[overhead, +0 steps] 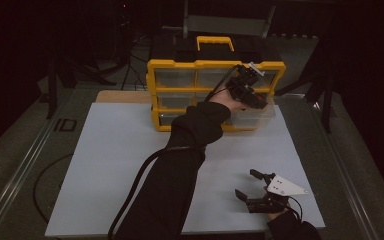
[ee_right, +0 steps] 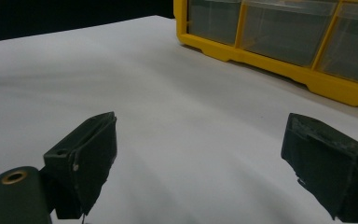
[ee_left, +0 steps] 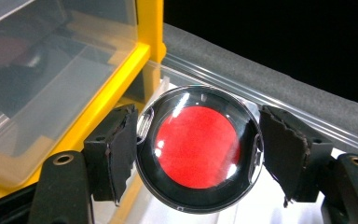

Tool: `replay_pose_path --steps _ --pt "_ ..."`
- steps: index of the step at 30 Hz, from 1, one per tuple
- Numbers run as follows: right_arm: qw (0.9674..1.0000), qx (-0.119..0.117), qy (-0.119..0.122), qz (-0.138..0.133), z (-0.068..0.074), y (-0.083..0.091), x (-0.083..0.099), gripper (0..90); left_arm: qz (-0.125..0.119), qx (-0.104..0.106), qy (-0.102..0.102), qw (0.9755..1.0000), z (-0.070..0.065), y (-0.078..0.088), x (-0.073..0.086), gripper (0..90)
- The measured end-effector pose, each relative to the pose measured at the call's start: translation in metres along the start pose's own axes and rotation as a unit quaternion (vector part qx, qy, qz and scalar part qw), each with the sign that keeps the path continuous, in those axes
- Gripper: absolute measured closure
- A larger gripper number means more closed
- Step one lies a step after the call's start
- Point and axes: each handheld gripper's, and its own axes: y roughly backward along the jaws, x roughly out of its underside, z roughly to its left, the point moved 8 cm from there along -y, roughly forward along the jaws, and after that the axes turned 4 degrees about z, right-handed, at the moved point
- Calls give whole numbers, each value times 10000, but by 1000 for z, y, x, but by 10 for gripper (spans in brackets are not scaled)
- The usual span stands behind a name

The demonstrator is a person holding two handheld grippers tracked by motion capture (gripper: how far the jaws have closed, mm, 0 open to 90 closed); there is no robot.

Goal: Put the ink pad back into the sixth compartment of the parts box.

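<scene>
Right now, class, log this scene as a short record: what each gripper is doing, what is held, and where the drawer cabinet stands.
left gripper: shut on the round case, up at the cabinet's lower right drawer
held thing: round case, clear lid, black rim, red disc inside
right gripper: open, nothing between its jaws, low over the white board
drawer cabinet: yellow frame, clear drawers, at the far edge of the white board
lower right drawer: pulled out
white board: bare in front of the cabinet
</scene>
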Motion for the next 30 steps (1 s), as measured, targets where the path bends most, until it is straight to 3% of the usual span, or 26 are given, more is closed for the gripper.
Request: replay_pose_path --steps 3,5,6,7,8,10,15,18,24,30 --pt "10000 -10 -3 -16 0 0 0 104 19 -3 95 10000 2 -5 0 307" --pt "10000 -19 -3 -22 0 1 0 104 110 -97 101 9998 4 -9 0 306" --pt "10000 -18 -6 -22 -1 1 0 104 174 -35 56 9998 2 -11 1 305" --pt "10000 -17 -6 -18 -1 1 0 104 196 -147 -3 9997 2 -13 2 302" --pt "10000 -18 -12 -14 -1 0 0 104 184 -221 67 9996 3 -14 1 289" --pt "10000 -21 -10 -13 -1 1 0 104 123 -197 242 9994 5 -15 1 204" --pt "10000 -15 3 -24 0 1 0 104 94 -23 233 9997 2 -10 2 39" --pt "10000 -20 -1 0 0 0 0 104 -20 61 118 9999 -2 -4 1 3" --pt "10000 61 49 14 -2 1 -1 104 -69 -64 -246 9997 -8 4 7 2" --pt "9999 144 -6 -28 -5 3 -3 104 -238 27 -246 9994 -9 14 11 2"
